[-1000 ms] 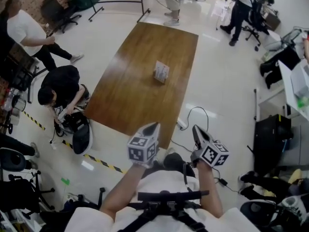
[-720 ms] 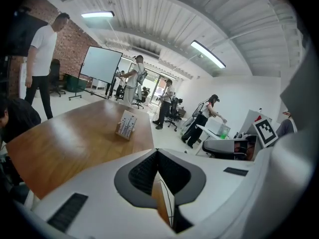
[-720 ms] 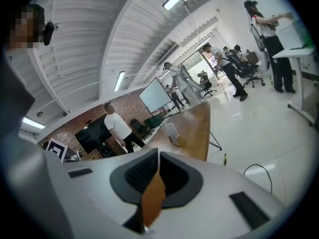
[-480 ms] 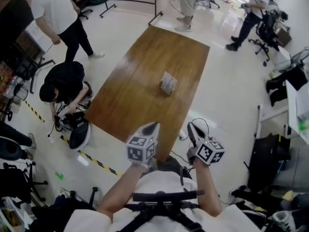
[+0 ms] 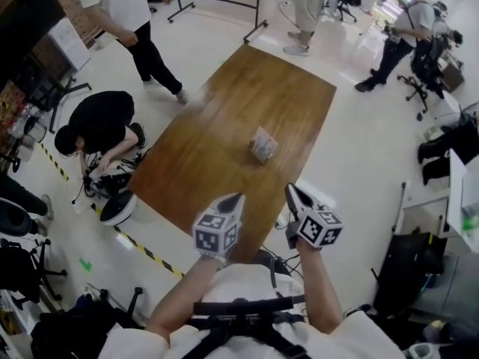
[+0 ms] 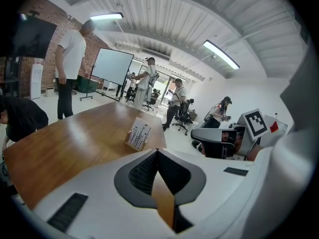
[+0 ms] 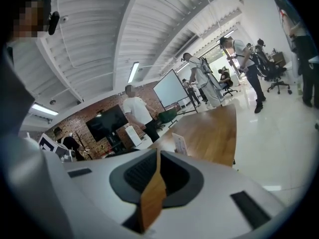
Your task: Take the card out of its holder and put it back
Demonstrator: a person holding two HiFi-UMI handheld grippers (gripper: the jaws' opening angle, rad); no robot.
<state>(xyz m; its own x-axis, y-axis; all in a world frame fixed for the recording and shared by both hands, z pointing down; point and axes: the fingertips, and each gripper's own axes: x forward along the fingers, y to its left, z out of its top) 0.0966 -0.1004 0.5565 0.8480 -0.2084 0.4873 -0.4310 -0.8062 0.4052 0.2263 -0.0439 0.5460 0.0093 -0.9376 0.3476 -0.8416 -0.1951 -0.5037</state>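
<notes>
The card holder (image 5: pixel 263 144), a small clear stand with a printed white card upright in it, sits near the right side of the long wooden table (image 5: pixel 217 133). It also shows in the left gripper view (image 6: pixel 138 134) and the right gripper view (image 7: pixel 180 144). Both grippers hover over the table's near end, well short of the holder. My left gripper (image 5: pixel 238 197) (image 6: pixel 157 152) is shut and holds nothing. My right gripper (image 5: pixel 289 189) (image 7: pixel 158 152) is opening, its jaws barely parted with nothing between them.
A person in black (image 5: pixel 97 129) crouches on the floor by the table's left edge beside yellow-black floor tape (image 5: pixel 142 249). A person in a white shirt (image 5: pixel 127 13) stands at the far left. Others stand beyond the table's far end. Cables (image 5: pixel 288 219) lie on the floor at the right.
The table and holder have drawn closer and lower in the head view. Both grippers have edged forward over the table's near end. The person in white has walked toward the table's far left.
</notes>
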